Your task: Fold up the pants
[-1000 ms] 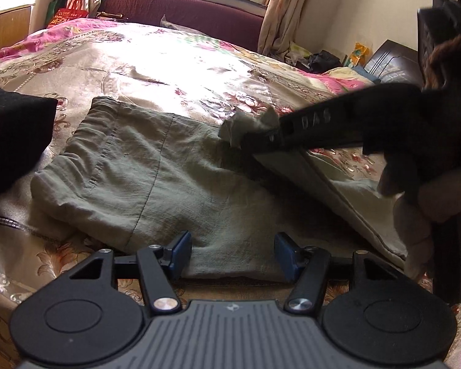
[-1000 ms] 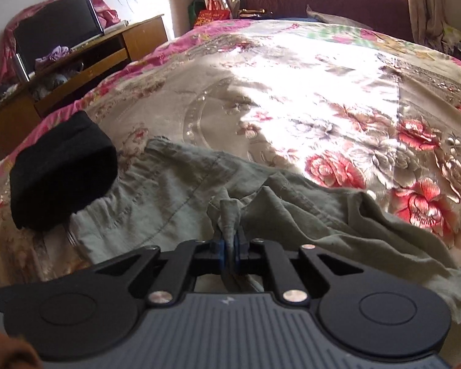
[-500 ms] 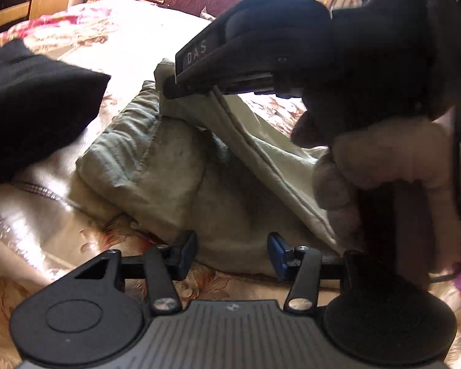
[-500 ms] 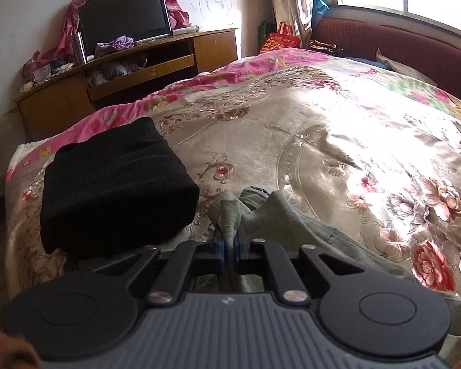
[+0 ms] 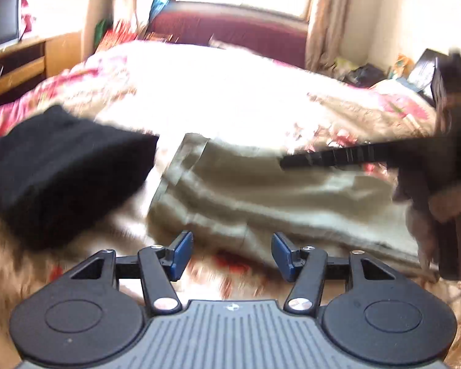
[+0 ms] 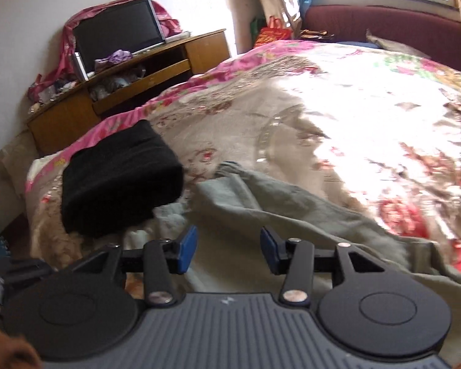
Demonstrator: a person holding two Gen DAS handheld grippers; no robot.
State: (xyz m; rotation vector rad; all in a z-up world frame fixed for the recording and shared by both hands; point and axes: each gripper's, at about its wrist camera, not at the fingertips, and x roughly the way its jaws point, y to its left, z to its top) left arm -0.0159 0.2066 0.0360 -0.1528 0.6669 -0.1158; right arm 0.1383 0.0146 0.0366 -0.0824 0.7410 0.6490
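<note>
A floral bedspread (image 6: 338, 117) fills most of both views, pink at its edges and washed out by window light across the middle. On it, the olive-green pants (image 5: 261, 196) lie folded into a flat, wide bundle in the centre of the left wrist view; in the right wrist view they spread from the centre toward the lower right. Just left of the pants sits a folded black garment (image 5: 55, 172), its near corner close to the waistband end, though the blur hides whether the two touch. A wooden cabinet (image 6: 113, 92) with a dark screen (image 6: 116, 30) on it stands in the upper left of the right wrist view.

The right gripper (image 6: 229, 253) points down at the bed, its blue pads spread and opening; pants cloth lies beneath and beyond them, with nothing pinched between. From the left wrist view, the same tool reaches in from the right edge, one long black finger (image 5: 332, 156) stretched level over the pants, a hand (image 5: 445, 209) wrapped round its grip.

The left gripper (image 5: 230, 256) hangs at the pants' near edge, pads wide apart and opening, gripping nothing.
</note>
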